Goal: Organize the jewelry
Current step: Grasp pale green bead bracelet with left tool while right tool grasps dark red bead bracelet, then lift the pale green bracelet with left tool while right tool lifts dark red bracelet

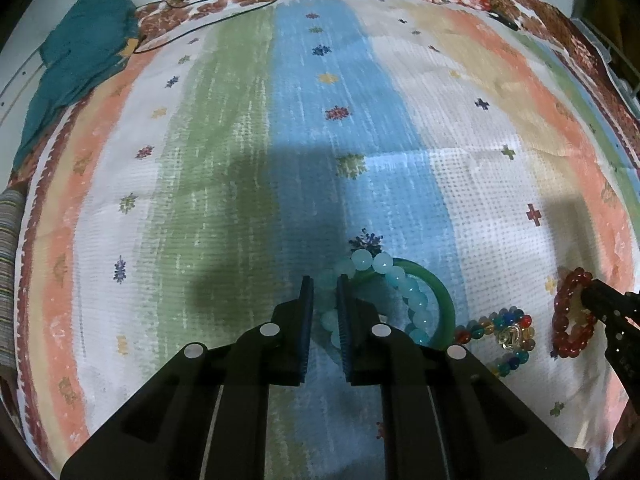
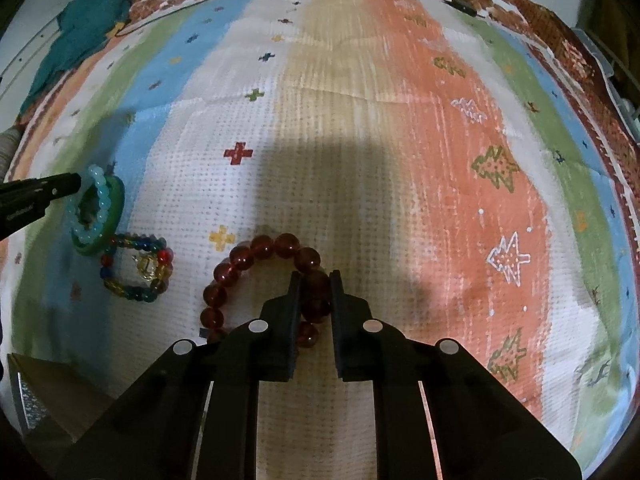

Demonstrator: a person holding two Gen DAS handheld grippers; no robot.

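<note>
The woven striped cloth (image 1: 248,128) ran in bands of peach, white, green, blue and cream, dotted with small cross and flower motifs, and edged by a brown floral border. A rumpled teal fabric (image 1: 80,48) carried a few yellow patches. The round pale-aqua bead bracelet (image 1: 404,292) lay over a solid green bangle (image 1: 442,292). The multicoloured glass bead bracelet (image 2: 136,268) mixed red, blue, teal and amber — the large-bead bracelet (image 2: 256,256) was dark translucent red. Both black plastic grippers (image 1: 324,284) (image 2: 314,280) showed silver round studs.
</note>
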